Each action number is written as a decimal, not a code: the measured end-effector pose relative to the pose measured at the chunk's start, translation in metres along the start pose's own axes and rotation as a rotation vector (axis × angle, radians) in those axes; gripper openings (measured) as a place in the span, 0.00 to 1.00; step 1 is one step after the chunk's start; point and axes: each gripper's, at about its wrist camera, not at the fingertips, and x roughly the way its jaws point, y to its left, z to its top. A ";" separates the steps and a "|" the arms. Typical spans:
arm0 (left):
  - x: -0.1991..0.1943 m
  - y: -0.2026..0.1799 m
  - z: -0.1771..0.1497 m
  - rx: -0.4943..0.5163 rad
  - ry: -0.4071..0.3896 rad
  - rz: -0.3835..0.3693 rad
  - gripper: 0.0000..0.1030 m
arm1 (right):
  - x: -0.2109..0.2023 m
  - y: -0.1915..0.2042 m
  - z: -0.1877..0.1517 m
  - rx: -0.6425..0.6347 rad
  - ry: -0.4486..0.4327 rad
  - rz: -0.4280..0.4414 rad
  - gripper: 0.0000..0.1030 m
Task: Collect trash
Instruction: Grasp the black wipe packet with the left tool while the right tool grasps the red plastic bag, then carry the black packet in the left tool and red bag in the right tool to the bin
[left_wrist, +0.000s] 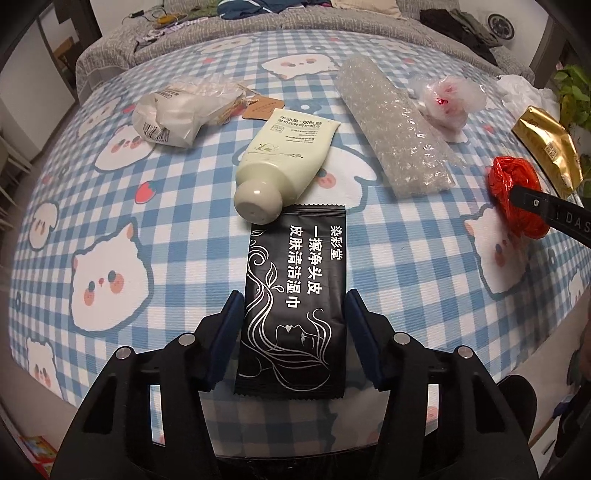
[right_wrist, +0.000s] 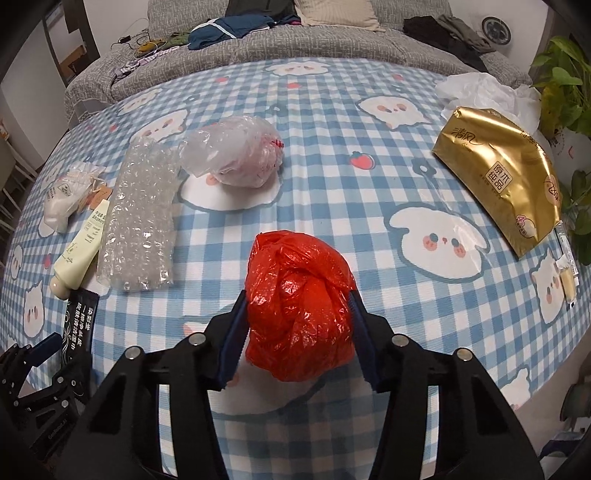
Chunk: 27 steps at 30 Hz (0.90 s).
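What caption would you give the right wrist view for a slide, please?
Right gripper closes on a red bag on the checked tablecloth.

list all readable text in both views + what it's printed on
"染彩堂 一擦净头皮 皮肤清洁湿巾": black wet-wipe sachet, white print.
"牛油果·烟酰胺": pale green tube; its smaller lines are too small to read.
"清风" and "原木纯品": gold tissue pack; its other print is unreadable.
"DAS", cut off at the frame edge: right gripper's black finger.
Barcode and print on the white crumpled bag: too blurred.
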 end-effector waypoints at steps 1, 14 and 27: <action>0.000 0.000 0.000 0.002 -0.003 0.000 0.50 | 0.000 0.000 0.000 -0.004 0.000 -0.001 0.45; -0.005 -0.004 -0.005 0.017 -0.010 -0.008 0.30 | -0.007 0.000 -0.002 -0.002 -0.012 0.007 0.33; -0.023 -0.004 -0.014 0.014 -0.030 -0.024 0.30 | -0.033 0.000 -0.010 0.002 -0.047 0.002 0.33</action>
